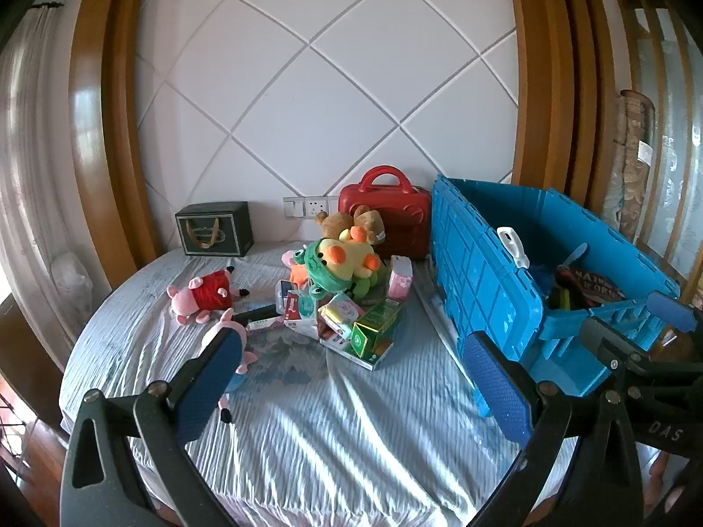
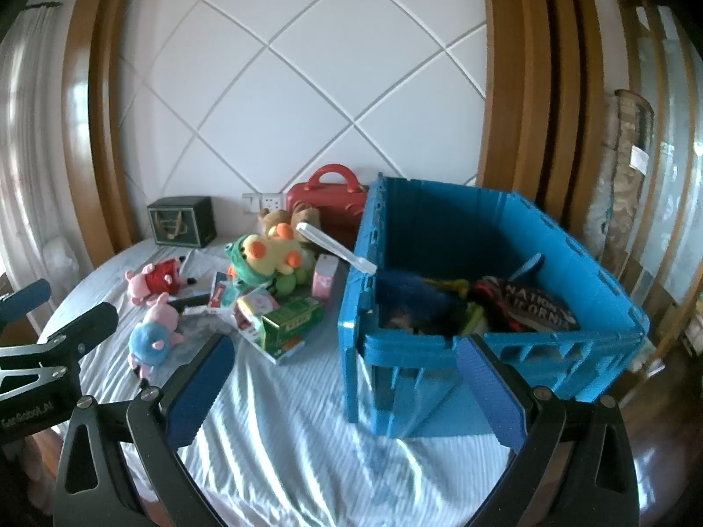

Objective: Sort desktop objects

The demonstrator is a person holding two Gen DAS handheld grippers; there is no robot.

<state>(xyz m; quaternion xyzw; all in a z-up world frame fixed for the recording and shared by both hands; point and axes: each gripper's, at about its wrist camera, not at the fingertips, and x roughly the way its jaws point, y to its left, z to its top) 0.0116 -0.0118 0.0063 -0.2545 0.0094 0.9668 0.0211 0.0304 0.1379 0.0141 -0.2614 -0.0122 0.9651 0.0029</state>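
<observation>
With both the left gripper (image 1: pixel 351 377) and right gripper (image 2: pixel 347 384) spread wide and empty, the heaped plush toys (image 1: pixel 347 259) and small boxes (image 1: pixel 373 325) beside the blue crate (image 2: pixel 505 351) could topple or scatter if one is tugged carelessly.

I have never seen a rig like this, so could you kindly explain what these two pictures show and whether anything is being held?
There is no robot: a person holds a two-finger gripper in each hand, with a wide-angle camera on each. One picture looks along the left gripper, the other along the right gripper. Both are open and hold nothing. On the table, covered with a pale blue cloth, lie plush toys, small boxes, a red case and a blue crate with some things already inside.
</observation>
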